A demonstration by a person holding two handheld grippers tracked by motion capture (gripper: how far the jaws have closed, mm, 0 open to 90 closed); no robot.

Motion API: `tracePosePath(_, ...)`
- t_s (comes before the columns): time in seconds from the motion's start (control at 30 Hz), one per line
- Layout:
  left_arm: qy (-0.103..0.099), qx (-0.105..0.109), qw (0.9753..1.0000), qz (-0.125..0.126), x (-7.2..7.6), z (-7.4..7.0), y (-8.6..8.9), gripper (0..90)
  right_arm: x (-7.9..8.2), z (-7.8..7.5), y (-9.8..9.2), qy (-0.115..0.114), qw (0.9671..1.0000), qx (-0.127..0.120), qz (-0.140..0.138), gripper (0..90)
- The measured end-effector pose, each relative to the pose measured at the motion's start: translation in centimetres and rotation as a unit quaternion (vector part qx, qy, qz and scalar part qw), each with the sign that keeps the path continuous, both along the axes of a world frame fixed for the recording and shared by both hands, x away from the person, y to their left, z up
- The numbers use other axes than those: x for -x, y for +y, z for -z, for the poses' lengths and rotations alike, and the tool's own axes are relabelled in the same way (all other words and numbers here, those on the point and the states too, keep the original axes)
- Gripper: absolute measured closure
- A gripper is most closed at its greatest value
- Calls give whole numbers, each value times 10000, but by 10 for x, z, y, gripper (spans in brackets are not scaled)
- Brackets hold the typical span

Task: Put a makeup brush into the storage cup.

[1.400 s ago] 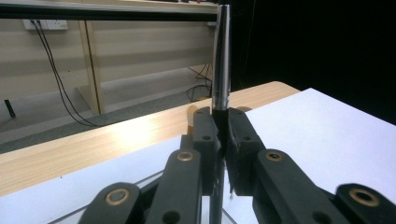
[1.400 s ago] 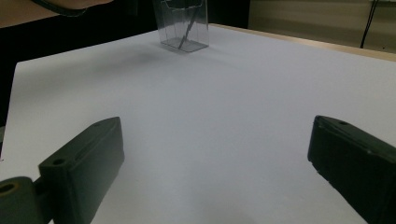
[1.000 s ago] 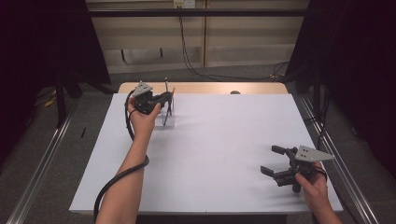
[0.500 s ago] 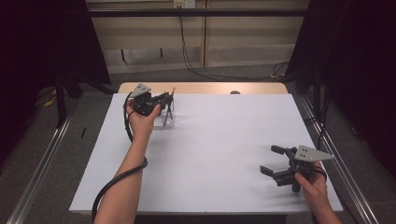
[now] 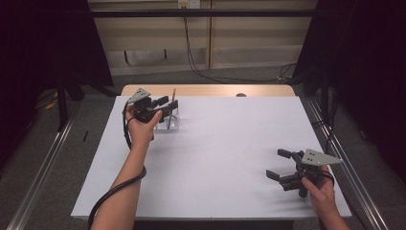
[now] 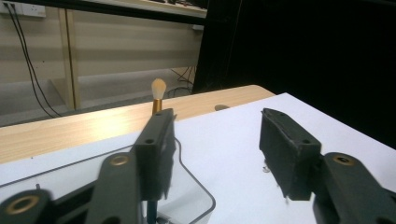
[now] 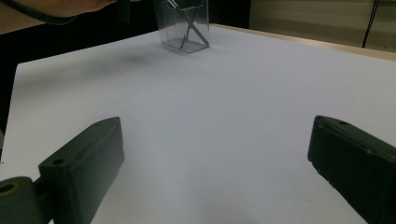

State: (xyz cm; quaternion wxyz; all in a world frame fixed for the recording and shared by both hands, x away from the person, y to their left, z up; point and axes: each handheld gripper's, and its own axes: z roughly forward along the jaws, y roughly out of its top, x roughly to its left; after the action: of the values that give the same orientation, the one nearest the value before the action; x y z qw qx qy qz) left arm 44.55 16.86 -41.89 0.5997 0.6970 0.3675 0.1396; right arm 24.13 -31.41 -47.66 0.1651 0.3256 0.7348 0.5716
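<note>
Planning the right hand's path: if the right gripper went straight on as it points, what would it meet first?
Probably nothing near: the right gripper points over bare white table. The clear holder stands far off, left of its line.

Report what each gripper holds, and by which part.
Nothing: the left gripper stands open beside the brush in the clear plastic holder; the right gripper is open, empty.

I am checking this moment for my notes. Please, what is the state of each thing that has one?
Left claw: open, at the holder, gripping nothing.
Right claw: open, empty, low over the table.
Clear holder: upright on the table.
Brush: standing in the holder, bristles up.
</note>
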Motion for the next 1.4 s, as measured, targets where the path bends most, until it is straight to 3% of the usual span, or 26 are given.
tracePosePath(0.37, -167, -69, 9998, 98, 10, -4, 0, 289, -1, 1, 3, 0, 10000, 19, -57, 35)
tracePosePath(0.7, -271, -309, 9992, -19, 15, -6, 2, 132, -1, 0, 3, -7, 10000, 15, -61, 34)
tracePosePath(1.1, -296, -265, 9992, 52, 22, -3, 4, 29, 0, 1, 3, 5, 10000, 16, -34, 34)
tracePosePath(1.4, -331, -138, 9993, 129, 29, 0, 8, 12, 0, 1, 3, 12, 10000, 3, -41, 34)
